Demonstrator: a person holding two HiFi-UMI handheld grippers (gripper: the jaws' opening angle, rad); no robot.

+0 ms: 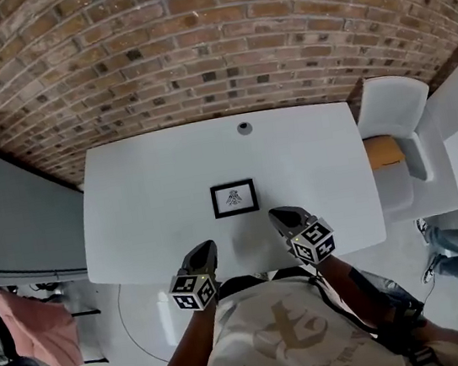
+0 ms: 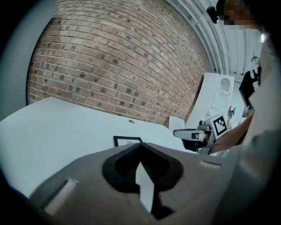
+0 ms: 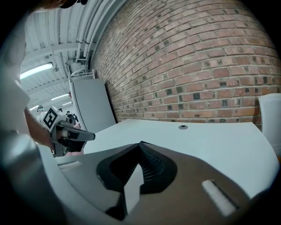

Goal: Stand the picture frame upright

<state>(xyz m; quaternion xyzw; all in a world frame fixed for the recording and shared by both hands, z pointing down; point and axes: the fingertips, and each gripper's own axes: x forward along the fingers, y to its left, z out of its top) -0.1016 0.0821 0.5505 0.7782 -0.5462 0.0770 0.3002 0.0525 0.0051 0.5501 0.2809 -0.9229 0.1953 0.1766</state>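
Lying near the middle of the head view, the picture frame (image 1: 234,197) seems to rest flat on the white table (image 1: 146,199), though its small size there makes this hard to confirm. Both tools hover over the table's near edge, below the frame in that view. The left gripper (image 1: 207,247) is at its lower left, and the right gripper (image 1: 275,213) is at its lower right and closer to it. Neither touches it. Each gripper view shows its own 2 jaws pressed together with nothing between them. In the left gripper view the frame peeks out just above the closed jaws. A brick wall (image 1: 208,44) fills the top of the head view, and a white chair (image 1: 393,111) stands at the table's right end.
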